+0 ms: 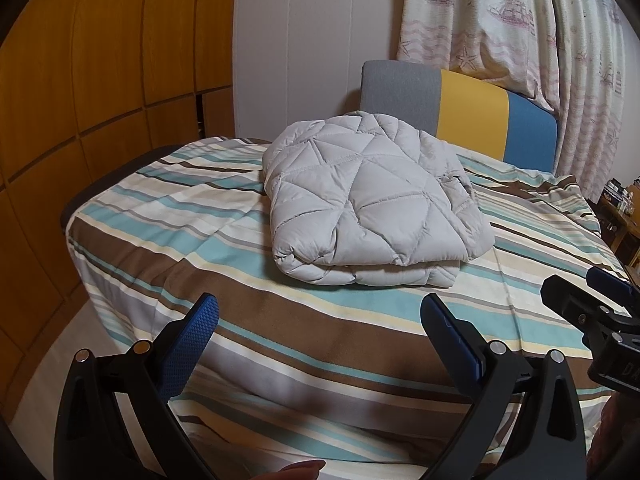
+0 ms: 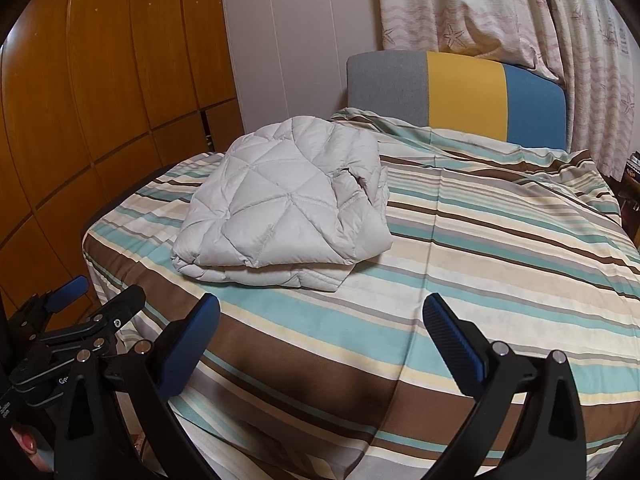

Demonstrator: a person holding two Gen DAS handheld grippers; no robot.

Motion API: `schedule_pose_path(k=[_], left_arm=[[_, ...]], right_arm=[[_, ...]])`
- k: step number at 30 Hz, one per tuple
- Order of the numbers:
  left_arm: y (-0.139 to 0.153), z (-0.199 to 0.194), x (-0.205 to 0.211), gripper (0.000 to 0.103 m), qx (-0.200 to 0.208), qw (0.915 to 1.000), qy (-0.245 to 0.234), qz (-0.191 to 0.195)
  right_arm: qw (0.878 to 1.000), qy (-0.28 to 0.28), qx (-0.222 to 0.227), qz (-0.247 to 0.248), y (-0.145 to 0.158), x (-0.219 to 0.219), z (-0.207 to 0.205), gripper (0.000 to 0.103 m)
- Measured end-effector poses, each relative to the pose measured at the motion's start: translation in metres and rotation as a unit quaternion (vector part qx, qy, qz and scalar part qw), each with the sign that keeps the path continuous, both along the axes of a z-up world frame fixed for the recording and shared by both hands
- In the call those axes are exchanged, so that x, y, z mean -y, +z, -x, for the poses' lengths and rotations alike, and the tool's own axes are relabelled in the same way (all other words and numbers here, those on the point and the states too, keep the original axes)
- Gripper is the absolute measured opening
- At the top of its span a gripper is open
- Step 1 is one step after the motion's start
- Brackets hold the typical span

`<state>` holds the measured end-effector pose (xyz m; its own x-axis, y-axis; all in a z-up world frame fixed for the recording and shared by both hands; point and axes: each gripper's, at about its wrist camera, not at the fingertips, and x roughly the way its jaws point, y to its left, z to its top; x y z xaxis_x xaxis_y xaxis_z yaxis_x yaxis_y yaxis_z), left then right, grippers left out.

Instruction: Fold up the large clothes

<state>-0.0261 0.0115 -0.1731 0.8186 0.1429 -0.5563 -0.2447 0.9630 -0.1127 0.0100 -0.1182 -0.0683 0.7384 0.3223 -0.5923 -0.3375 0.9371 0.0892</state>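
Folded grey quilted jacket (image 1: pixel 372 196) lies as a thick bundle on the bed (image 1: pixel 280 344), toward the headboard end and nearer the bed's left side, resting on a bedspread striped in brown, teal, cream and grey. Its stitching forms triangles and diamonds, and the layered fold edge faces the cameras. In the right wrist view the same jacket (image 2: pixel 284 204) sits left of centre, with a long stretch of bare striped bedspread (image 2: pixel 500 240) to its right.

Both pairs of tongs hover over the near end of the bed, well apart from the jacket and touching nothing. The left tongs (image 1: pixel 320 316) are spread wide, blue pads facing each other across an open gap, nothing between them. The right tongs (image 2: pixel 322 316) are likewise spread wide and hold nothing. Each pair shows at the edge of the other's view: the right tongs (image 1: pixel 588 292) at the right, the left tongs (image 2: pixel 100 292) at the lower left.

Behind the bed stands a headboard (image 1: pixel 472 108) in grey, yellow and blue panels. A curtain (image 1: pixel 500 20) printed with ships and starfish hangs above it, and wooden wardrobe doors (image 1: pixel 100 60) fill the left side.
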Motion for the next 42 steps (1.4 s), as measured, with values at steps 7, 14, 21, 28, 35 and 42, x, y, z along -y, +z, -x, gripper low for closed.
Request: schedule_pose_path(k=[7,14,21,28,35,42], left_arm=[[-0.0006,-0.0004,0.0005,0.1,-0.003,1.0,0.001,0.0],[0.0,-0.001,-0.0008,0.1,-0.005,1.0,0.003,-0.001],[0.0022,0.0009,-0.0005,0.1,-0.002,1.0,0.002,-0.008],[0.0016,0.0008,0.0033,0.1,-0.005,0.9999,0.0,-0.013],[0.0007,0.0001,0.0045,0.1,-0.004,0.9999,-0.004,-0.012],[-0.0048,-0.002,0.0065,0.1,-0.014,0.9999,-0.008,0.0]], right_arm=[[1.0,-0.001,-0.002,0.0,-0.001,-0.0004,0.0,0.101],[1.0,-0.001,-0.003,0.002,-0.001,-0.0003,-0.0002,0.101],[1.0,-0.001,-0.004,0.002,-0.0018,-0.0001,-0.0001,0.101],[1.0,-0.002,-0.004,0.002,-0.0022,-0.0003,-0.0004,0.101],[1.0,-0.003,-0.007,0.001,-0.0036,-0.0007,-0.0012,0.101],[1.0,-0.003,-0.011,0.0,-0.0056,-0.0004,-0.0027,0.101]])
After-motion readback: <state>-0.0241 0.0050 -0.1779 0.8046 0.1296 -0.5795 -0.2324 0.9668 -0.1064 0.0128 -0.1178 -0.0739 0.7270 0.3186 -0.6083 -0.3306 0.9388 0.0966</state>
